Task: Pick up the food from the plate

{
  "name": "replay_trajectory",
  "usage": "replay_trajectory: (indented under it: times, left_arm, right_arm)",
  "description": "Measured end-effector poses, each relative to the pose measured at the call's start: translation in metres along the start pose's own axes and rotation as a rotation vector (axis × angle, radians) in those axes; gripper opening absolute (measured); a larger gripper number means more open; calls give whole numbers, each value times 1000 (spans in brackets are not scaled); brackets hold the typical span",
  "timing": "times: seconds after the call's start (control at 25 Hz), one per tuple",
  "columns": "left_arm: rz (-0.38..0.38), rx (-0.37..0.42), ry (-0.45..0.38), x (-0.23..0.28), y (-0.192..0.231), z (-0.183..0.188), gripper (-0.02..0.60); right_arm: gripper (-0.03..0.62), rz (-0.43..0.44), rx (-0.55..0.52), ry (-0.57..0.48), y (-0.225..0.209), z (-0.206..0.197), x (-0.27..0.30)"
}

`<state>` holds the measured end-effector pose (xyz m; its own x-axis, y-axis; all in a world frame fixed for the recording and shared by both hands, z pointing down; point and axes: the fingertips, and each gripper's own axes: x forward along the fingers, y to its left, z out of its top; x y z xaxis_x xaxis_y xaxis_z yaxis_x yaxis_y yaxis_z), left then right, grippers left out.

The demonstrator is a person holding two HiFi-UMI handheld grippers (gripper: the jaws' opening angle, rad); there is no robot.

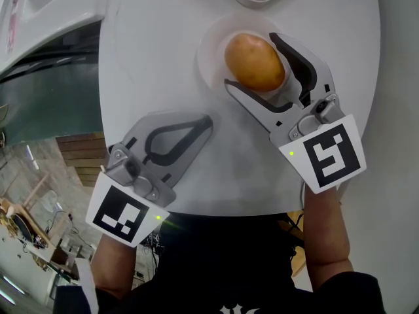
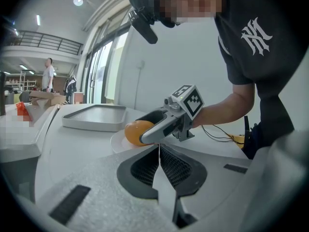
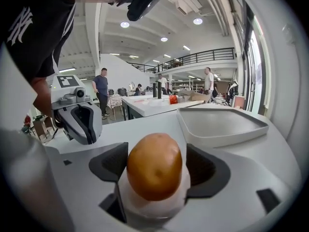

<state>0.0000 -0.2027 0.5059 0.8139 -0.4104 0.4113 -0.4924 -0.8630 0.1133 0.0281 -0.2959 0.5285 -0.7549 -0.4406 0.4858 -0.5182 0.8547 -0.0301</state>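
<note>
Smooth oval tan potato (image 1: 254,62) on round white plate (image 1: 211,48) – right gripper (image 1: 251,60) fingers spread wide, flanking it, not pressing. Left gripper (image 1: 207,122) fingers clenched together, empty – over matte white desk (image 1: 150,57).

Left tool (image 1: 204,123): jaws brought together, nothing held between them, pointed forward and slightly down, carried on the left forearm (image 1: 114,267). Right tool (image 1: 254,61): jaws spread wide apart, nothing gripped, tilted downward, carried further forward on the right forearm (image 1: 324,234).
</note>
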Motion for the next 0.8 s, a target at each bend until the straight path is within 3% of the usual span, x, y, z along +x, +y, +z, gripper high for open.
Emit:
replay_trajectory:
  times: [0.44,0.8]
  left_arm:
    - [43,-18,-19,-7,8,4,9]
    - [110,-20,-46,-32,1,32,9]
  right_arm:
    - [347,6,-16,-16,5,4,-6]
    - [344,-18,-54,-73,29,42,-49]
